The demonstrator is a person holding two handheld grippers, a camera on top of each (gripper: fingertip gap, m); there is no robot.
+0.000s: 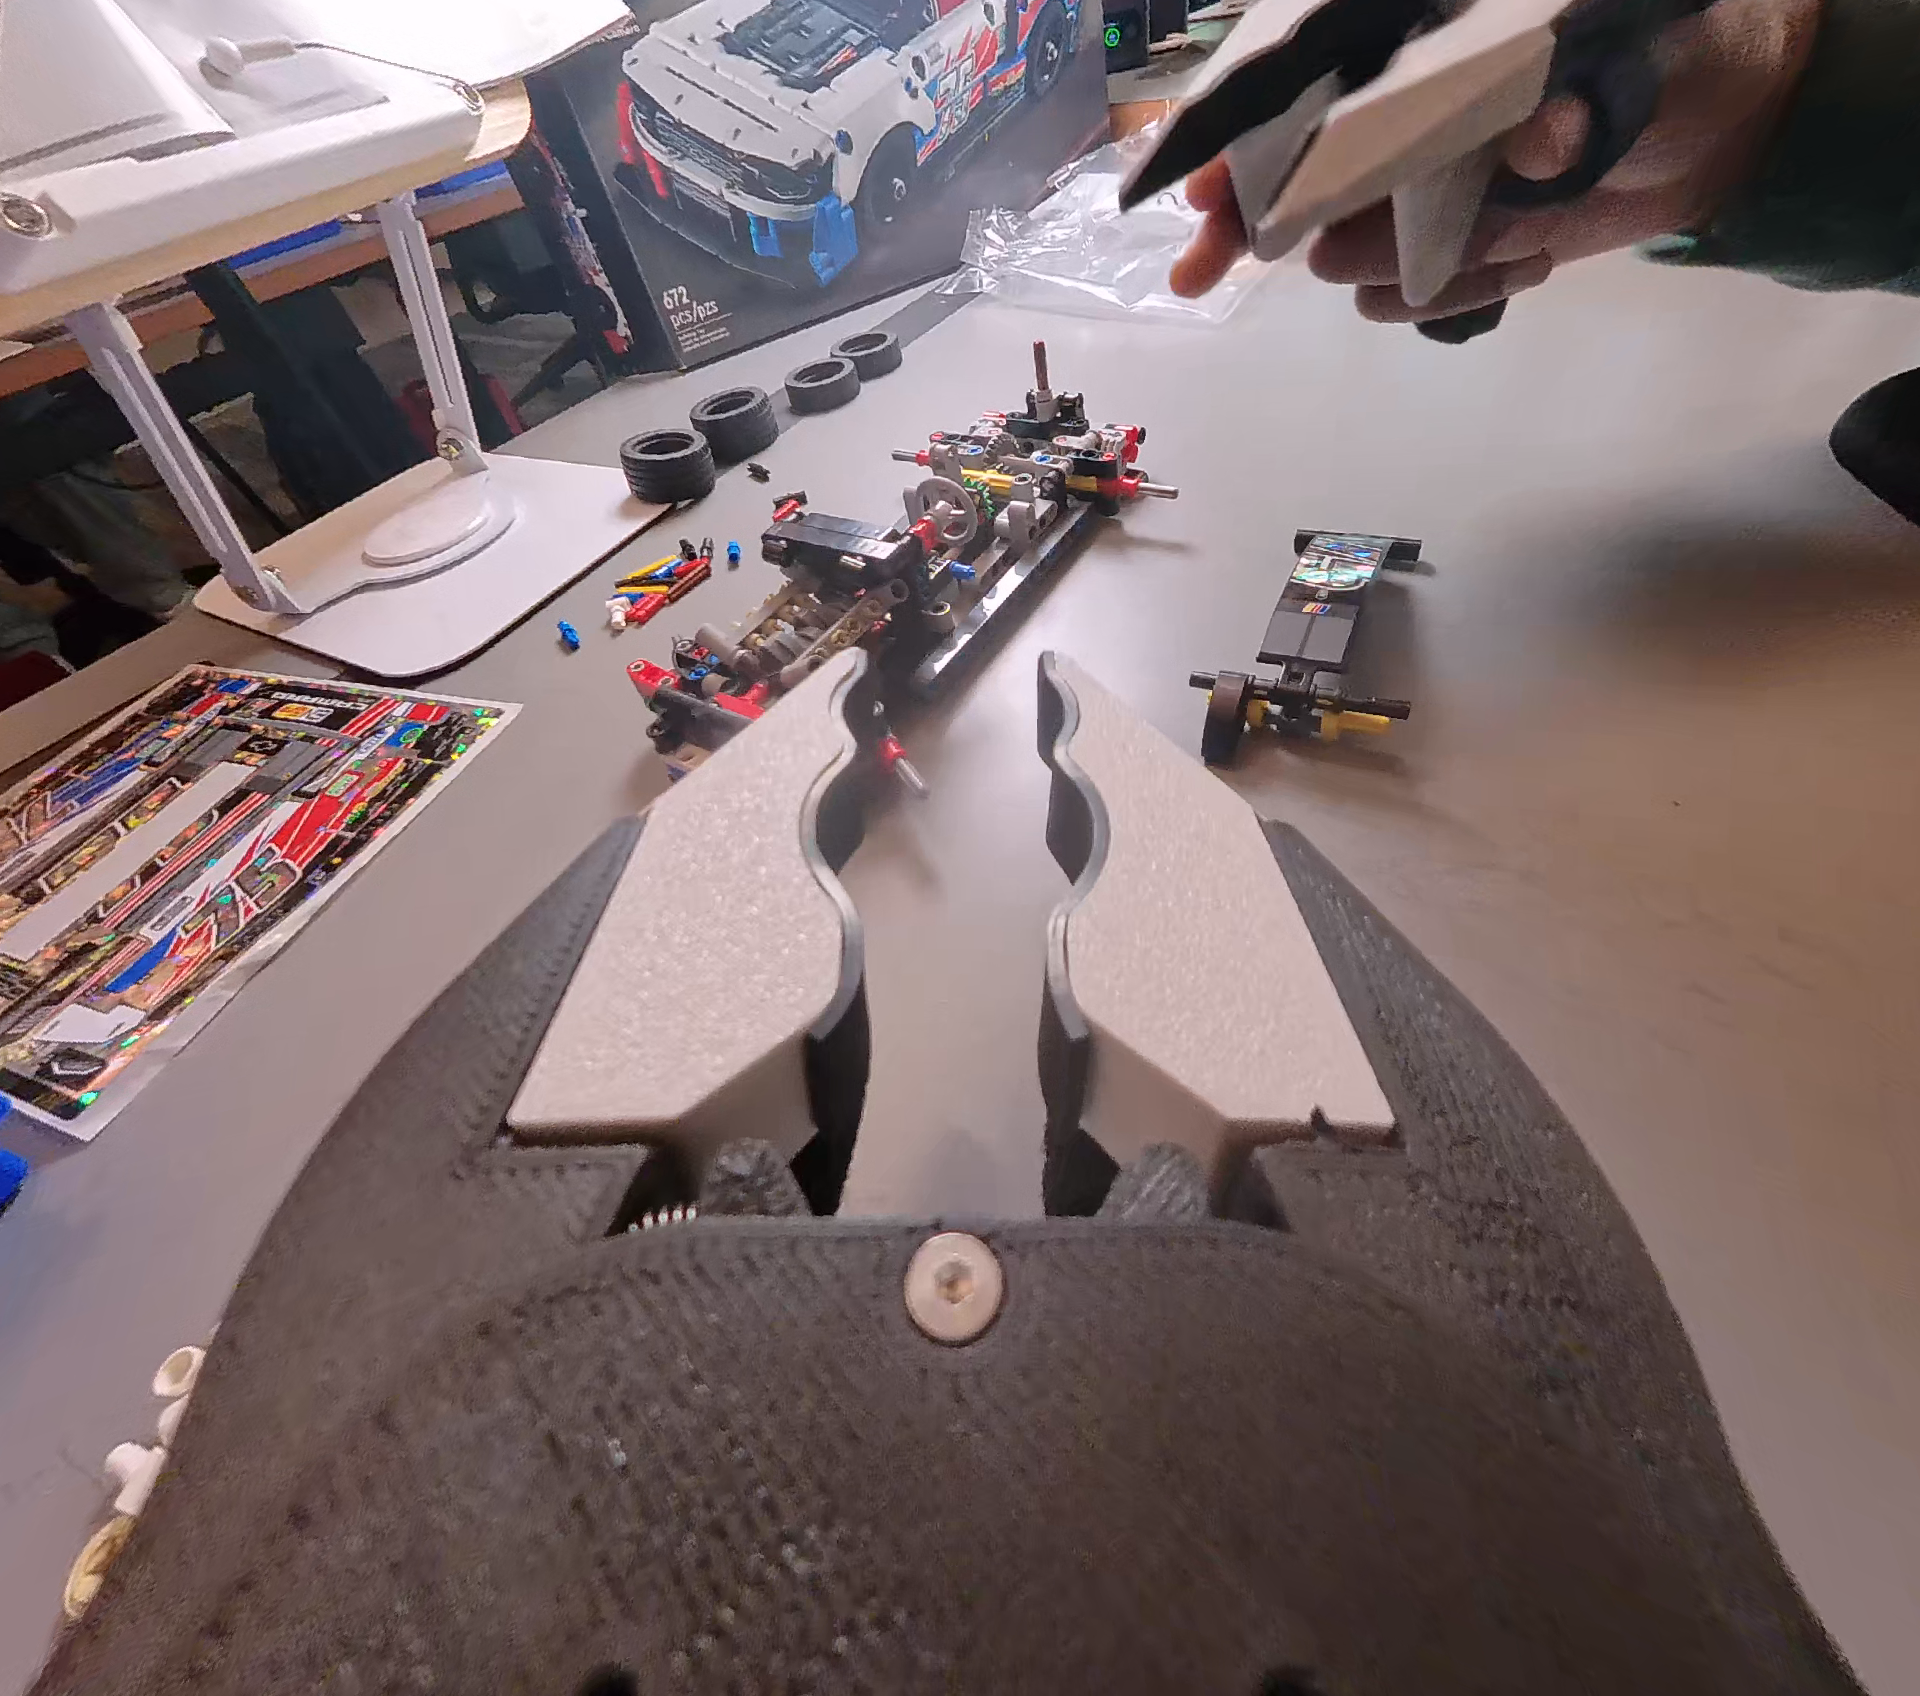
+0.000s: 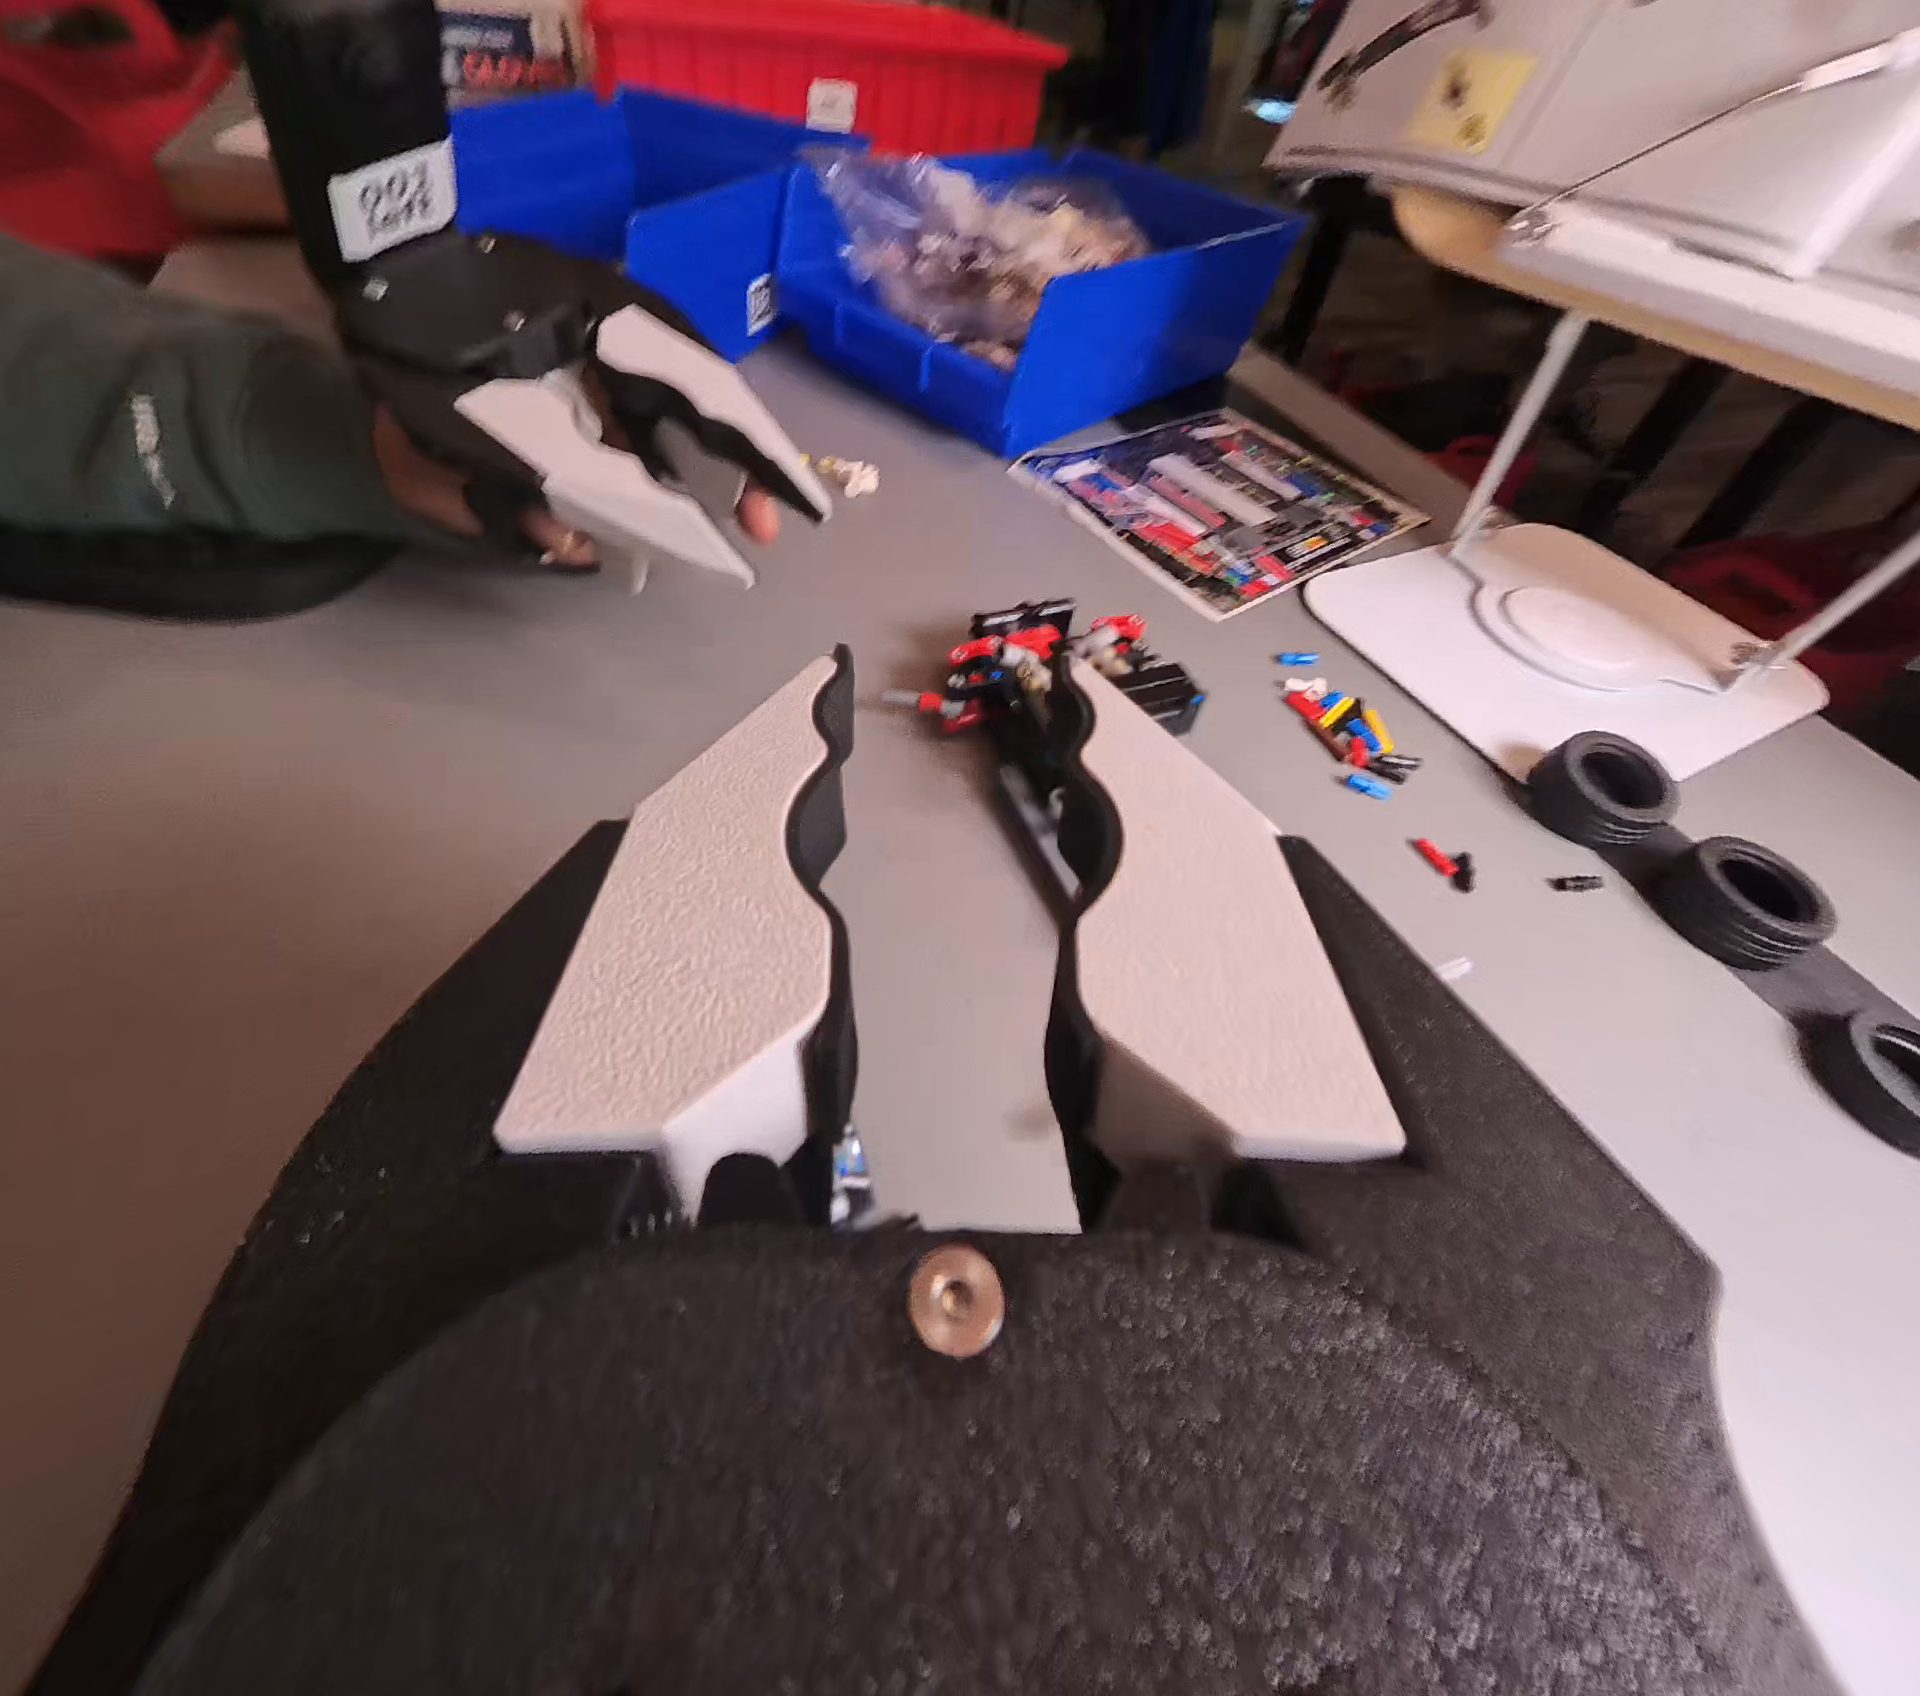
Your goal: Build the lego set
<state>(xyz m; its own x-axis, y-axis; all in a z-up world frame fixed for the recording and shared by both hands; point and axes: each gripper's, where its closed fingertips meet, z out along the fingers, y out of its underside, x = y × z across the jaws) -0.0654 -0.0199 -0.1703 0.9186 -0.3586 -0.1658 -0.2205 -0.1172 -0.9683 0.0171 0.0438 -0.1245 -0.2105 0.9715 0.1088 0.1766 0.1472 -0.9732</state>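
1. While both my tools hang above the grey table (image 1: 1558,919), the car is only partly built: the long chassis (image 1: 914,566) lies mid-table with gears and axles fitted but no body and no wheels.
2. Left to do, I judge: the four tyres (image 1: 727,422) lined up toward the far edge, the small sub-assembly (image 1: 1311,659) lying apart, the loose pins (image 1: 655,581), and the sticker sheet (image 1: 177,857) by the left edge.
3. My left gripper (image 1: 951,711) is open about halfway and empty; the chassis's near end sits just past its fingertips.
4. My right gripper (image 2: 961,711) is likewise parted and empty, above the chassis's other end.
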